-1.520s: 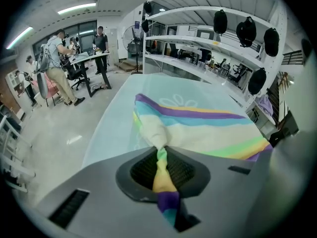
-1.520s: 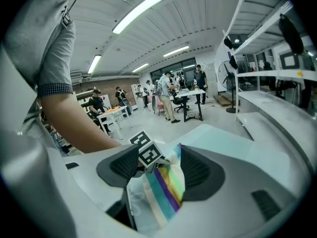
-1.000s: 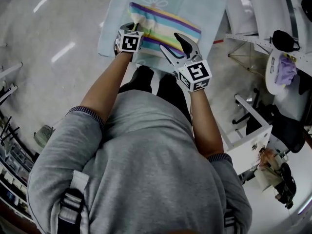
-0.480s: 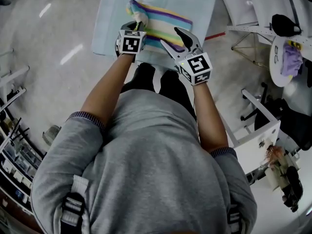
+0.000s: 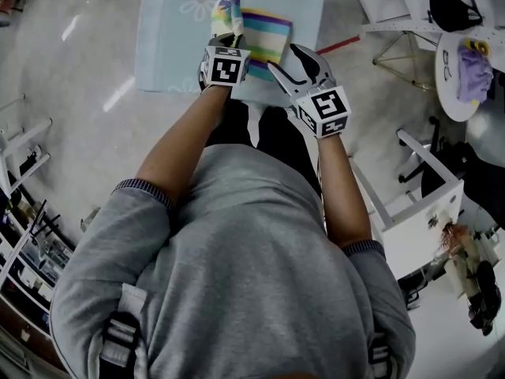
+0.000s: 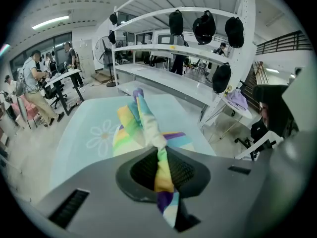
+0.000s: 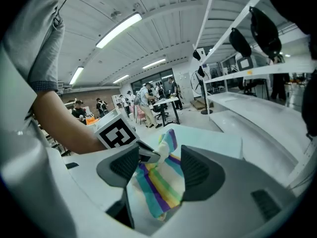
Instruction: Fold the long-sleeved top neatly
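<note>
Our left gripper (image 6: 161, 170) fingers (image 6: 143, 171) clamp the striped top (image 6: 141, 120); our right gripper (image 7: 161, 158) fingers (image 7: 198, 175) gape, seemingly just short of it.

Left gripper (image 5: 228, 39) pinched tight on the striped top (image 5: 264, 34), right gripper (image 5: 293, 63) beside it, fingers (image 7: 203, 175) spread, both forearms (image 5: 177, 144) outstretched.

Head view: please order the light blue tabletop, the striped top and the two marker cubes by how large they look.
1. light blue tabletop
2. striped top
3. left marker cube and right marker cube: nearly alike; the right may be nearer the camera, so I leave them unranked.
</note>
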`<action>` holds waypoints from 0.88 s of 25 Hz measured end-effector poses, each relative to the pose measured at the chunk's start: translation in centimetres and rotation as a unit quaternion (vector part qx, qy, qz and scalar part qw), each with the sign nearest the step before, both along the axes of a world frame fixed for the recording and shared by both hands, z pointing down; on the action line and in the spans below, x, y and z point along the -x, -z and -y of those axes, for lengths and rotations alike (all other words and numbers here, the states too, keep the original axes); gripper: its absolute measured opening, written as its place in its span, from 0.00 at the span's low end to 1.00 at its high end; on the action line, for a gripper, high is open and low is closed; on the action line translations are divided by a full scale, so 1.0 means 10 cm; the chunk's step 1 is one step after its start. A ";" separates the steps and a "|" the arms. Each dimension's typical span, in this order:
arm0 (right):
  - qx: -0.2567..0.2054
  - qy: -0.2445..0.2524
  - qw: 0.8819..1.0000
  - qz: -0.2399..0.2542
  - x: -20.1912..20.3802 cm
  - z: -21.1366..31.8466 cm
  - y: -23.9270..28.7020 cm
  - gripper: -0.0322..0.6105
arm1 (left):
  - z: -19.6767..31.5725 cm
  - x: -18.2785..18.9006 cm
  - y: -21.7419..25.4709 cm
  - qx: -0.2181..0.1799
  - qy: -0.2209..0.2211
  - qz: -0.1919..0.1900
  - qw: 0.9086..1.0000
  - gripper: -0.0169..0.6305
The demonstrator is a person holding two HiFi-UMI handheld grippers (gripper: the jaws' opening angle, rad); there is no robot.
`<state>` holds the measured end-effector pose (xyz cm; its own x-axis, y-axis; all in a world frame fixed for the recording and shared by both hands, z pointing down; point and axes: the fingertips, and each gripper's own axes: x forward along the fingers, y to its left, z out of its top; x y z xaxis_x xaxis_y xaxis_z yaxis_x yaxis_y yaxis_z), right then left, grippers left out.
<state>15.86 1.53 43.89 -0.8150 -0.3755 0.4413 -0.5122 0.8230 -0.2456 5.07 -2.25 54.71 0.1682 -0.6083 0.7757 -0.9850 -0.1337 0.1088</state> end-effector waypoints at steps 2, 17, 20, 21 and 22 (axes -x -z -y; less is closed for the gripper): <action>0.004 -0.011 1.000 -0.001 -0.16 0.00 -0.03 0.49 | 0.02 -0.16 -0.07 0.007 0.001 -0.005 1.000 0.10; 0.030 -0.047 0.998 -0.011 -1.16 -0.08 -0.29 0.49 | 0.06 -1.18 -0.64 0.051 0.011 -0.026 0.998 0.15; 0.033 -0.045 0.998 -0.016 -1.29 -0.09 -0.35 0.49 | 0.02 -1.52 -0.67 0.051 -0.020 -0.060 0.997 0.15; 0.034 -0.045 0.998 -0.017 -1.33 -0.08 -0.36 0.49 | -0.02 -1.65 -0.68 0.053 -0.035 -0.071 0.995 0.15; 0.035 -0.044 0.998 -0.018 -1.37 -0.08 -0.37 0.49 | -0.06 -1.77 -0.69 0.056 -0.049 -0.080 0.994 0.15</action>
